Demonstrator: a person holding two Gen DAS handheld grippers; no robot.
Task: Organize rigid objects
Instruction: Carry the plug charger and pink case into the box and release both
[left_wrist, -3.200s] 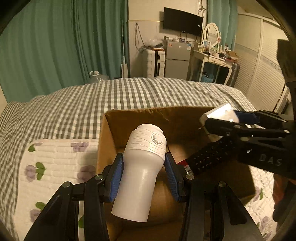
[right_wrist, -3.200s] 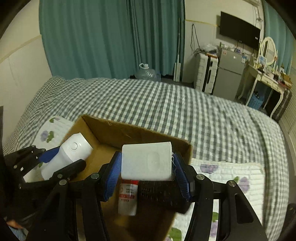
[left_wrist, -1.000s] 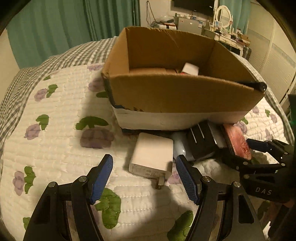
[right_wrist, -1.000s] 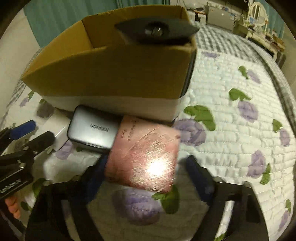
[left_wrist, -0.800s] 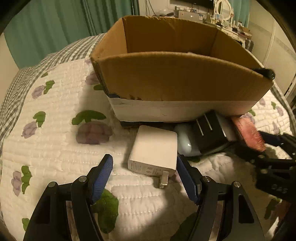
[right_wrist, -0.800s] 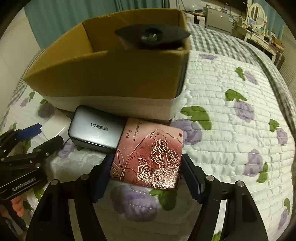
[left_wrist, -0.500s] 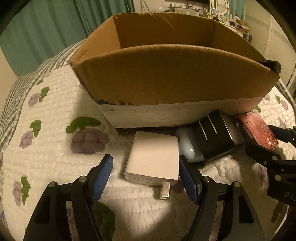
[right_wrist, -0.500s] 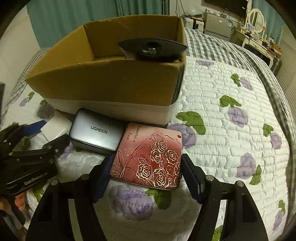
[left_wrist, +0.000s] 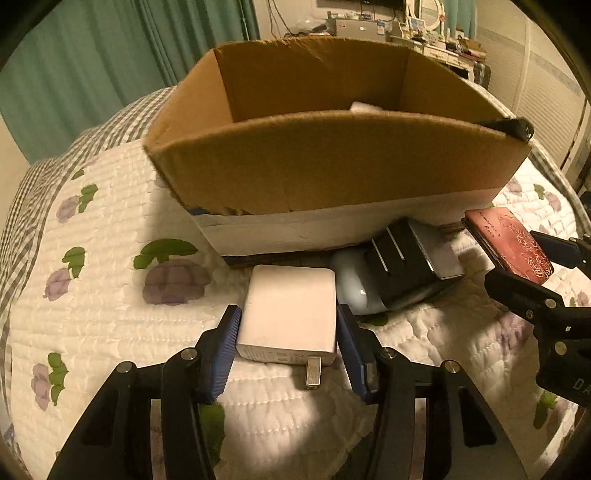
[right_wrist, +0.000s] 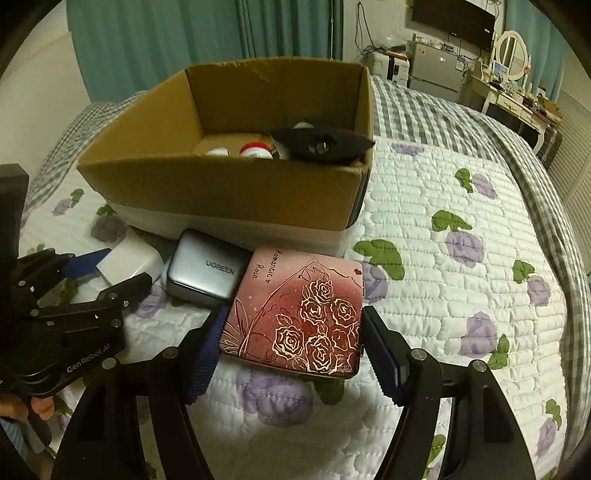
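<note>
A cardboard box (left_wrist: 332, 162) stands on the quilted bed; it also shows in the right wrist view (right_wrist: 229, 184), with bottles and a black item (right_wrist: 321, 146) inside. My left gripper (left_wrist: 288, 343) is shut on a white plug charger (left_wrist: 291, 310), lying on the quilt in front of the box. My right gripper (right_wrist: 291, 354) is shut on a pink rose-patterned case (right_wrist: 299, 314), held slightly above the quilt; the case also shows in the left wrist view (left_wrist: 509, 243). A grey UGREEN charger (right_wrist: 207, 273) lies between them, against the box.
A pale rounded object (left_wrist: 351, 288) lies beside the grey charger (left_wrist: 410, 266). The white floral quilt (right_wrist: 461, 280) spreads to the right over a checked blanket. Teal curtains, a fridge and a dressing table stand beyond the bed.
Both grippers left the box, came down in front of it, and closed: the left on the white charger, the right on the pink case, which has lifted a little.
</note>
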